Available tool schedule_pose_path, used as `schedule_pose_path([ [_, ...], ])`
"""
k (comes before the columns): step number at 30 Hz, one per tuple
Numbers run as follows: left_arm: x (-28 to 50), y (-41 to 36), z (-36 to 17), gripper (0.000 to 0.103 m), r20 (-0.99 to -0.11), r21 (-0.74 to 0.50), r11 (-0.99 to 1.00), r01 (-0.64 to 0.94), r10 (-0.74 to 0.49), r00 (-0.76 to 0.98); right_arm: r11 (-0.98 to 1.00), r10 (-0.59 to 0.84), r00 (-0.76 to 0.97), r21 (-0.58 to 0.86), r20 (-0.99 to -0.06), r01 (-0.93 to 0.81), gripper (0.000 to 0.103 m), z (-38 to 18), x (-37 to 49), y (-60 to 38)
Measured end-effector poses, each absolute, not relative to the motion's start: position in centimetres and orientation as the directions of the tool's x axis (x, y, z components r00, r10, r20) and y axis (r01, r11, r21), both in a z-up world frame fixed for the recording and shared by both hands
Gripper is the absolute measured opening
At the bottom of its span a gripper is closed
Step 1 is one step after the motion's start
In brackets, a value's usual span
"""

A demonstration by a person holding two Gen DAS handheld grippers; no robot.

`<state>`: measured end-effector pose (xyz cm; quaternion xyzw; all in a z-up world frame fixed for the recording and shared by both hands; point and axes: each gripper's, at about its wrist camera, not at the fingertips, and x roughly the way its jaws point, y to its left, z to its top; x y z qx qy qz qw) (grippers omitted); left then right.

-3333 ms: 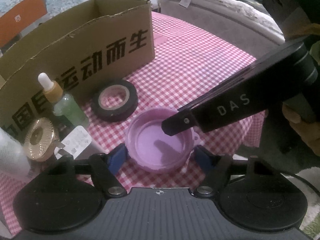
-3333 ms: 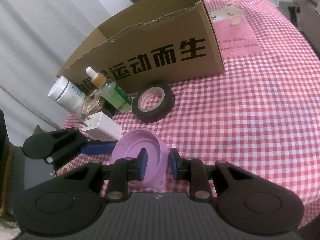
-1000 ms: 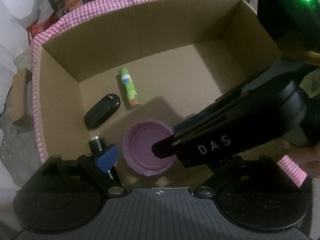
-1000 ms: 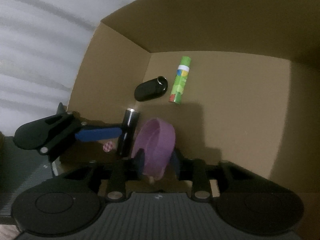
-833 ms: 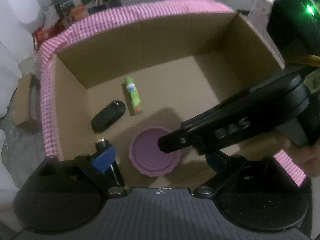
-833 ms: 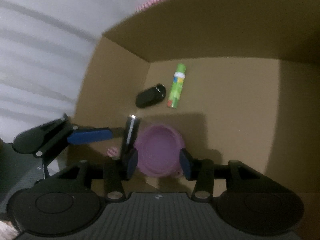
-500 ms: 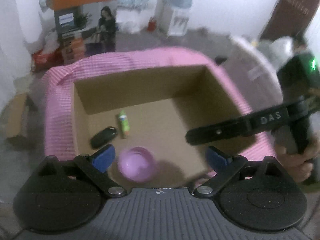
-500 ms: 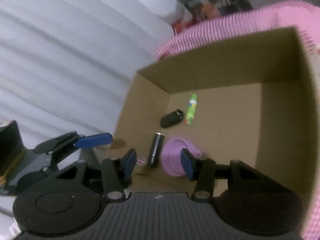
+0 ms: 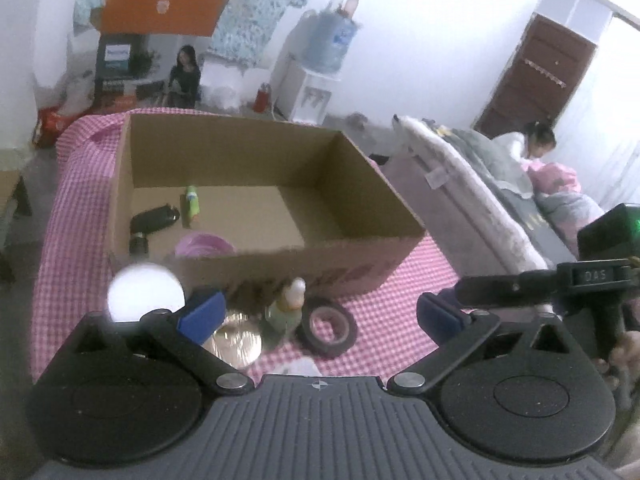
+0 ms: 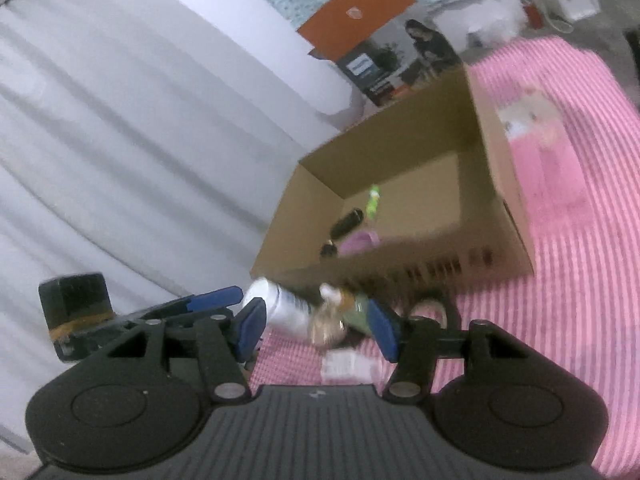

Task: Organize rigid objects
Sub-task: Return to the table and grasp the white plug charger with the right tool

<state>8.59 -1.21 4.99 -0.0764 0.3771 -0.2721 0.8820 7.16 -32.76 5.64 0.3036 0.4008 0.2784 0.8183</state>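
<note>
Both my grippers empty, jaws spread: left gripper (image 9: 318, 316), right gripper (image 10: 318, 326). Purple lid (image 9: 204, 245) lies inside the cardboard box (image 9: 360, 216) ahead of me, near its front-left corner, beside a black cylinder (image 9: 155, 218) and green tube (image 9: 191, 202). Tape roll (image 9: 329, 327), dropper bottle (image 9: 289, 306), gold cap (image 9: 238, 342) sit between my left fingers, outside the box.

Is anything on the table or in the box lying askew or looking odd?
Nothing looks damaged or spilled. The pink lid lies in the box, at its near wall. The white bottle lies on its side on the cloth in front of the box, beside the dropper bottle.
</note>
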Motion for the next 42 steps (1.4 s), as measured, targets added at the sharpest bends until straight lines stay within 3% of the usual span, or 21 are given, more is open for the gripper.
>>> schedule_pose_path([
  [6,6.5,-3.8,1.7,0.102,-0.679,-0.057,0.924,0.379,-0.314,0.664,0.675,0.677,0.507,0.725,-0.534,-0.136,0.059,2.0,7.2,-30.8],
  [10,6.7,-5.4,-0.5,0.102,-0.713,0.018,0.913,0.407,-0.273,0.646,0.705,0.653,0.501,0.697,-0.568,-0.13,0.059,0.6,8.3,-28.9],
  [13,6.7,-6.0,-1.8,0.097,-0.743,0.036,0.905,0.424,-0.26,0.617,0.722,0.645,0.485,0.68,-0.591,-0.13,0.058,-0.8,9.1,-27.7],
  [17,7.5,-6.1,-3.0,0.091,-0.772,0.04,0.896,0.443,-0.254,0.583,0.732,0.648,0.438,0.669,-0.623,-0.129,0.049,-2.7,10.5,-25.9],
  [19,8.0,-6.0,-3.5,0.076,-0.789,0.022,0.898,0.439,-0.254,0.559,0.733,0.651,0.421,0.667,-0.632,-0.132,0.045,-3.4,10.9,-25.3],
  [23,9.0,-5.4,-4.1,0.061,-0.803,-0.025,0.895,0.445,-0.283,0.524,0.715,0.674,0.407,0.682,-0.616,-0.152,0.033,-3.7,10.9,-24.6],
  [27,9.0,-5.2,-4.4,0.047,-0.797,-0.052,0.888,0.457,-0.312,0.517,0.712,0.679,0.405,0.683,-0.612,-0.163,0.028,-3.7,10.8,-24.2],
  [42,8.3,-7.2,-4.9,0.048,-0.803,-0.033,0.859,0.512,-0.328,0.498,0.687,0.689,0.402,0.72,-0.603,-0.099,0.029,-3.8,9.2,-26.8],
])
